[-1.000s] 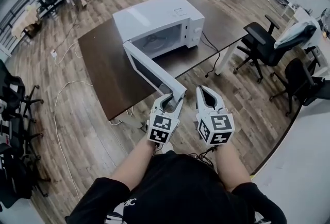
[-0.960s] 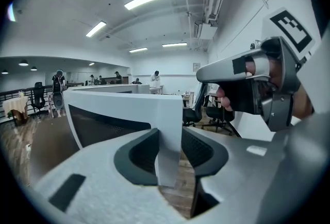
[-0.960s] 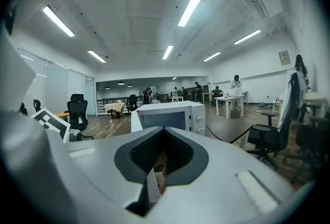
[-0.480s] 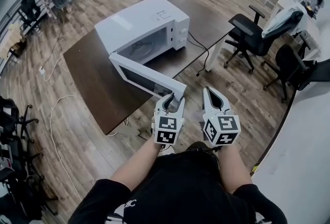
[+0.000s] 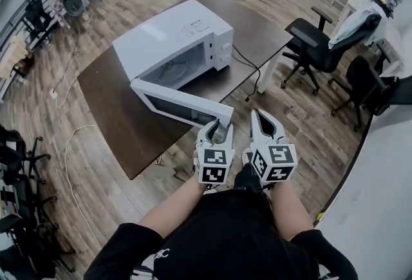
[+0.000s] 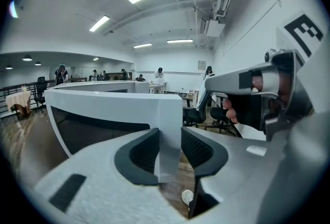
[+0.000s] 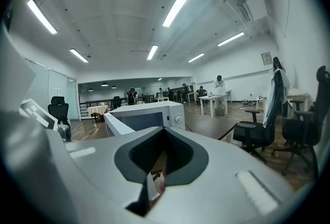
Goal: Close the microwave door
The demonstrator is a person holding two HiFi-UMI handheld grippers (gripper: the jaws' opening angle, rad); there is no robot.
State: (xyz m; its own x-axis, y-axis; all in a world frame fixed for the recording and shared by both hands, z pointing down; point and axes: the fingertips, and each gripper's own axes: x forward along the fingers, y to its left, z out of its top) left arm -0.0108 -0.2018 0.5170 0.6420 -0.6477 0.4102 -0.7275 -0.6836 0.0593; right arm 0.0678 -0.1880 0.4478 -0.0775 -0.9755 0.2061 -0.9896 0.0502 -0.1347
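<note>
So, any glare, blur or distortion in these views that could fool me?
Head view: evenly lit, sharp, a pale sheen on the white box-shaped microwave. Left gripper view: heavy fisheye bows its white open door; the left claw looks soft. Right gripper view: bright ceiling strip lights, dark vignetted corners.

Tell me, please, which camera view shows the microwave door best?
The head view: the whole door hangs open. The left gripper view shows only its edge between the fingers; the right gripper view, a sliver.
</note>
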